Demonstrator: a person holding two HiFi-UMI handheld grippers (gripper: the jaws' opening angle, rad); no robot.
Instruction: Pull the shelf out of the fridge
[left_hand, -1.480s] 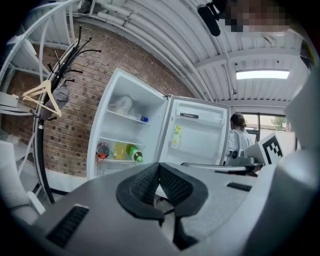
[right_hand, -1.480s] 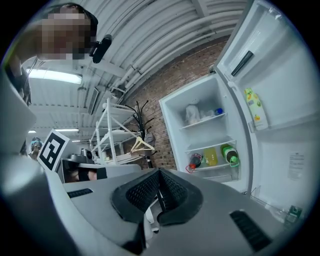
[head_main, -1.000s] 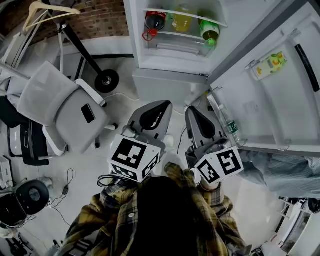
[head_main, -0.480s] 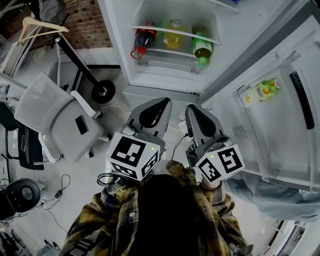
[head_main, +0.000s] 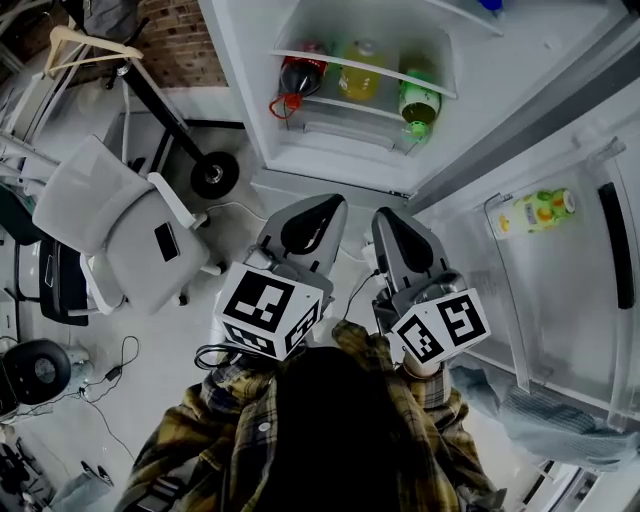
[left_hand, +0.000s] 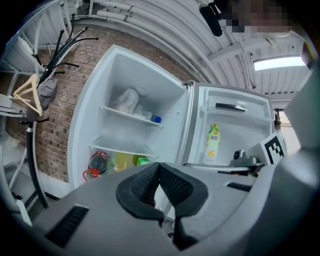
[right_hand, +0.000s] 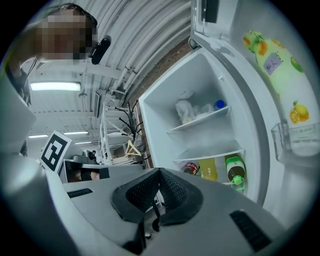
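Observation:
The white fridge (head_main: 300, 170) stands open ahead of me. Its lower glass shelf (head_main: 362, 62) lies above a red cola bottle (head_main: 298, 73), a yellow bottle (head_main: 360, 80) and a green bottle (head_main: 418, 98). My left gripper (head_main: 327, 203) and right gripper (head_main: 383, 216) hang side by side in front of the fridge's base, both shut and empty, clear of the shelves. In the left gripper view the shut gripper (left_hand: 160, 166) points at the upper shelf (left_hand: 131, 116) and lower shelf (left_hand: 120, 151). In the right gripper view the shut gripper (right_hand: 160, 172) faces the lower shelf (right_hand: 212, 149).
The open fridge door (head_main: 560, 260) stands at the right and holds a yellow juice bottle (head_main: 535, 210). A grey office chair (head_main: 115, 225), a coat stand base (head_main: 214, 173) and floor cables (head_main: 120, 365) are at the left. A brick wall (head_main: 185, 40) lies behind.
The fridge sits lower and larger in the head view, with more of its inside showing, so I have come closer. Both grippers stay shut, side by side.

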